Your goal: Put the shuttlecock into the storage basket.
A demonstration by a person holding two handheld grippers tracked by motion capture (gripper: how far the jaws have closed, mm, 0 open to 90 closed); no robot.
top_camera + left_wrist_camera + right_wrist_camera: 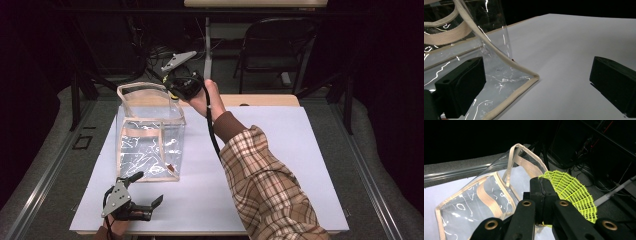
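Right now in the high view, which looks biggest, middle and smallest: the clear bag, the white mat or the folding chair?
1. white mat
2. clear bag
3. folding chair
The chair stands farther back, so it may only look smaller than the bag.

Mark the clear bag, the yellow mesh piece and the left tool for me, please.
clear bag (pixel 150 145): high view, on its clear front wall.
yellow mesh piece (pixel 571 188): right gripper view, on the middle of the netting.
left tool (pixel 146 189): high view, midway between its open tips.
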